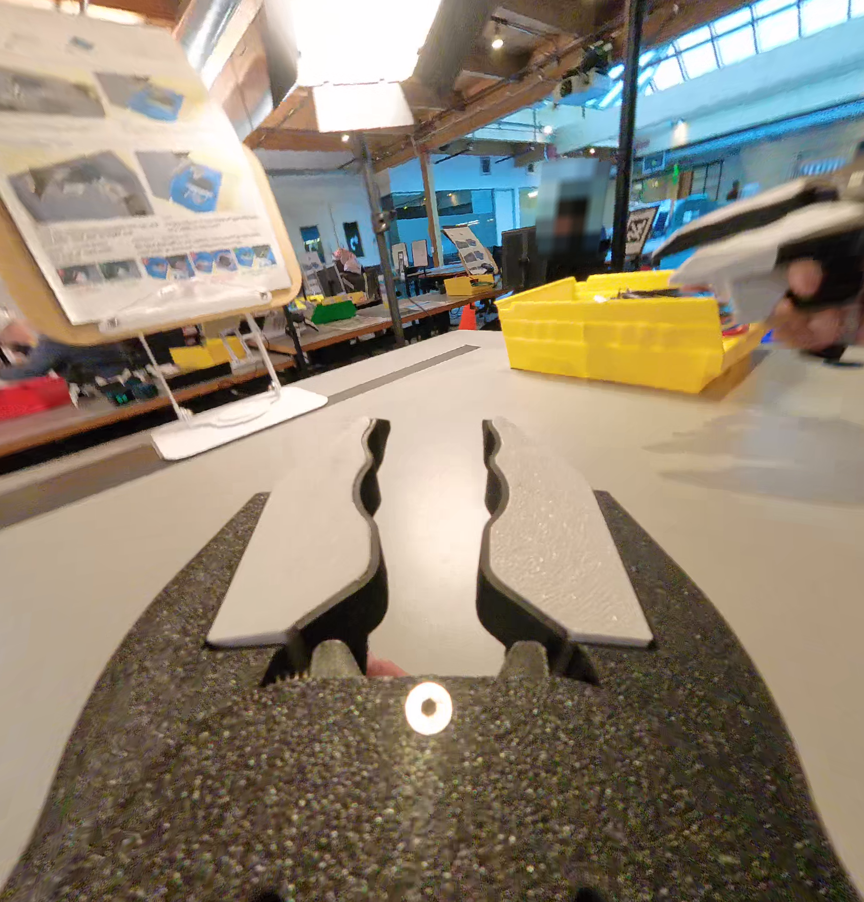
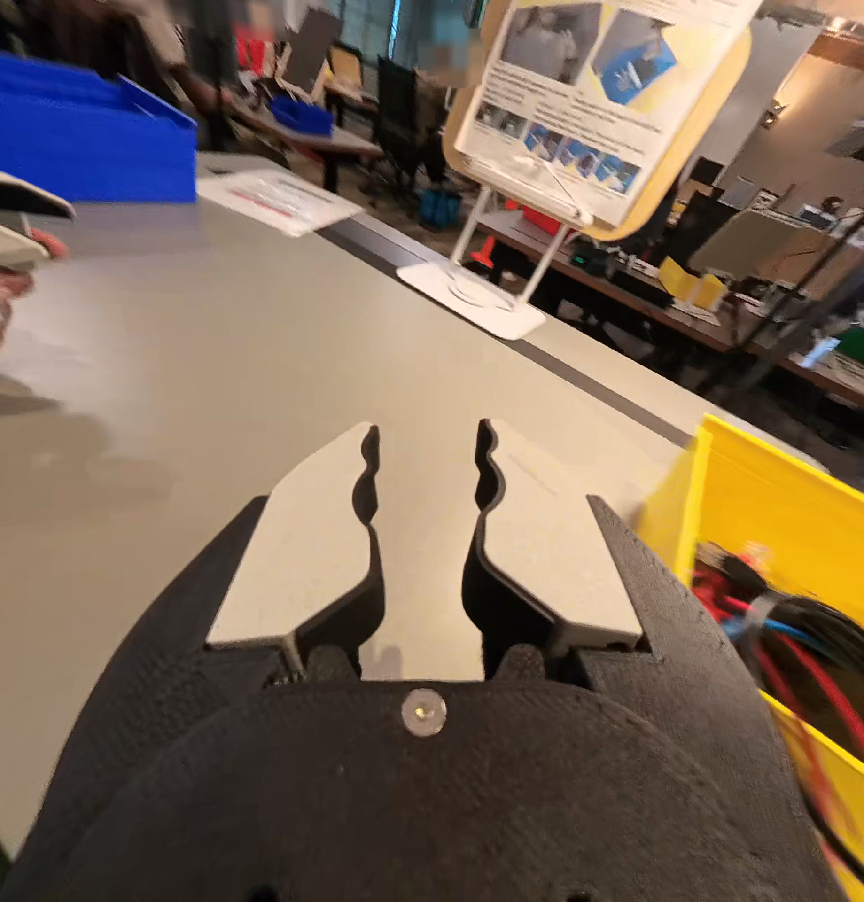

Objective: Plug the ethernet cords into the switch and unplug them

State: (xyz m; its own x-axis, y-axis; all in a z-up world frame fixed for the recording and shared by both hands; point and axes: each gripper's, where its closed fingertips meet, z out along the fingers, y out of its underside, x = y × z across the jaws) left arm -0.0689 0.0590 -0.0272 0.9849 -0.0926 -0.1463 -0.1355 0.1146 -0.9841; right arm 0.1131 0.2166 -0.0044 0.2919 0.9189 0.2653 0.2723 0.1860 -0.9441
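My left gripper is open and empty, held low over the grey table. My right gripper is open and empty over the same table; it also shows in the left wrist view, held by a hand above the yellow bin. In the right wrist view the yellow bin is at the right and holds red, blue and black cords. No switch is in view. The left gripper's fingers show at the left edge of the right wrist view.
A sheet on a board with a white stand is at the table's far edge, also in the right wrist view. A blue bin and a paper sheet sit at the far left. Other work tables lie beyond. Across from one pair of fingers to the other is roughly 25 cm.
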